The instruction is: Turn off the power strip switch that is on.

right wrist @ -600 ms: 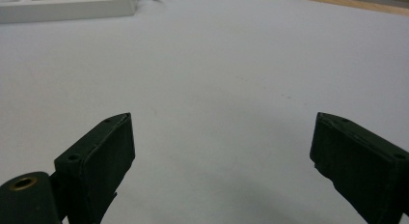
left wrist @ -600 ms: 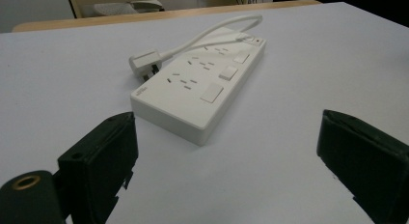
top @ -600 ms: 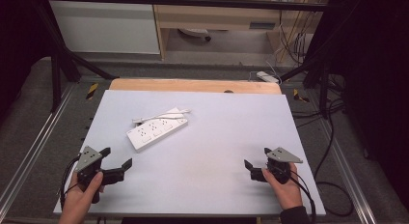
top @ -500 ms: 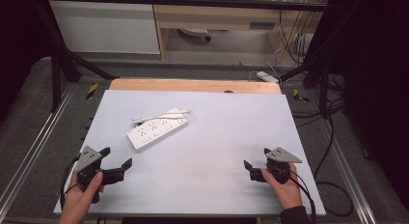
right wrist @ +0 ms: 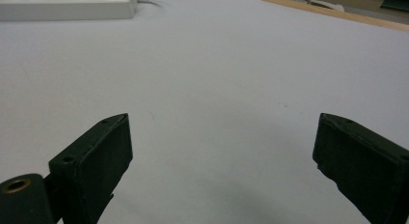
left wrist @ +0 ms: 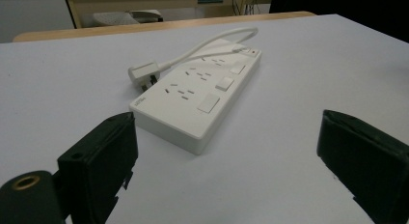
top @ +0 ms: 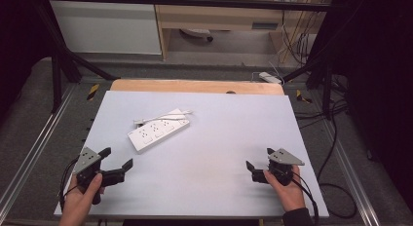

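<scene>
From above, your left hand-held gripper point(top: 117, 161) and right hand-held gripper point(top: 257, 163) rest at the desk's point(top: 219, 133) near corners, both wide open and empty; the power strip point(top: 158, 130) lies left of centre, nearer the left one. The left gripper view adds what height hides: the plug point(left wrist: 143, 72) and cord point(left wrist: 212, 43) draped over the strip's point(left wrist: 195, 101) top, so approach low and straddle its near end squarely. The right gripper view catches merely the strip's edge point(right wrist: 67, 7), well apart.
</scene>
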`<state>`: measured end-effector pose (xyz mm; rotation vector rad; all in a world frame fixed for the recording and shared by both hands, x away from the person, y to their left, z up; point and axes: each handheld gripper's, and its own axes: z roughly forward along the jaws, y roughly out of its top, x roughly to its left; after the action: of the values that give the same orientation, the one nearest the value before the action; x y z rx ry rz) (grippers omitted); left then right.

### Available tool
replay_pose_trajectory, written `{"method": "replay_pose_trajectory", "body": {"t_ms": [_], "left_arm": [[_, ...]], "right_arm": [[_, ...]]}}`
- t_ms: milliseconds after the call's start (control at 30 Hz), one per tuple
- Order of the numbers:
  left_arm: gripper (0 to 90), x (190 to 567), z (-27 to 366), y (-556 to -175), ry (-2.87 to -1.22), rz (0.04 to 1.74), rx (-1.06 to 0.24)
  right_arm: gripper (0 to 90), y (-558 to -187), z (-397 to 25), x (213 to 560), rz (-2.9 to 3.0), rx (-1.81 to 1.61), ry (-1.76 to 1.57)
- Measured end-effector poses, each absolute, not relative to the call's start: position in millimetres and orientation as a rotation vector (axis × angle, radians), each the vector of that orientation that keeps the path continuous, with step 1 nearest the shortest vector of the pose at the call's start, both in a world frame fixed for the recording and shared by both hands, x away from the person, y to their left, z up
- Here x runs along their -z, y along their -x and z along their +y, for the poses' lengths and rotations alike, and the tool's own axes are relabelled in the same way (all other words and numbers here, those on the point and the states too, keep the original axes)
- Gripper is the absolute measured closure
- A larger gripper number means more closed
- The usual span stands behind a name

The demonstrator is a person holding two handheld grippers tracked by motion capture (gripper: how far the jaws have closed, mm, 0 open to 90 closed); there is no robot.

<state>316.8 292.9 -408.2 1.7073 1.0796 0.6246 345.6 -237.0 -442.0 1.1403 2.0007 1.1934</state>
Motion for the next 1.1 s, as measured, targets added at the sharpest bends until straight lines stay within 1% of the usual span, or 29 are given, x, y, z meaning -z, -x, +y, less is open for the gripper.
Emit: {"method": "replay_pose_trajectory", "body": {"t_ms": [233, 733, 933, 1100], "left_arm": [[7.1, 408, 292, -317, -1.715, 1.075, -0.61], [6.3, 402, 289, -318, -1.744, 1.087, -0.519], [6.6, 395, 283, -322, -1.736, 1.094, -0.488], [7.0, 395, 274, -330, -1.775, 1.099, -0.472]], "right_arm": [[7.1, -346, -236, 441, 2.031, -1.17, -1.132], [6.5, -347, -238, 440, 2.056, -1.166, -1.159], [6.5, -347, -238, 440, 2.06, -1.164, -1.164], [6.5, -347, -238, 440, 2.062, -1.162, -1.166]]}}
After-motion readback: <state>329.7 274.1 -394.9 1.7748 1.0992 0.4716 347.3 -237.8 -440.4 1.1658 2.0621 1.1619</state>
